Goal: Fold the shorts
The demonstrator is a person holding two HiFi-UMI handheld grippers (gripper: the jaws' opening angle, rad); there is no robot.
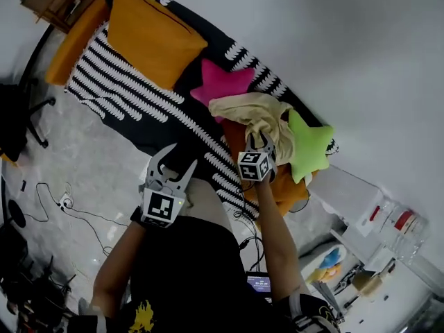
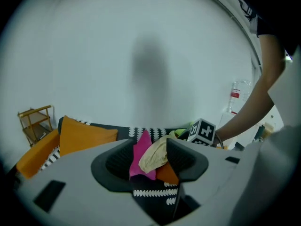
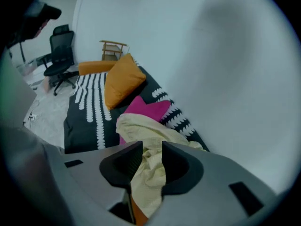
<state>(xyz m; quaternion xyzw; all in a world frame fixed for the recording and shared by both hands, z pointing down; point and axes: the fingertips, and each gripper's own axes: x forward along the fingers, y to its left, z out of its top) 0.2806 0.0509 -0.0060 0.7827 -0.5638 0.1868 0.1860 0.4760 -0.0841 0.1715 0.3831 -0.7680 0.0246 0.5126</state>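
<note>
Orange square cushion sits far left on the black-and-white patterned sofa. L tongs hover near the sofa's front edge, jaws part-spread w/ nothing between them; only far-off cushions show thru the gap.

Next over is the pink star-shaped cushion. The crumpled pale-yellow fabric shorts are heaped partly on it, one end drooping toward the front.

R tongs are right at that drooping end. Jaws are narrow w/ fabric filling the slot, but a slot shows and no pad visibly bites, so I read them as not clamped yet. Green star-shaped cushion lies just beside, at right.

Step, by my read: first pick-up, no fold made. Next: R pinches firmly and L comes across to a second edge. Both then lift and spread the shorts flat on a bare stretch of sofa before folding.
</note>
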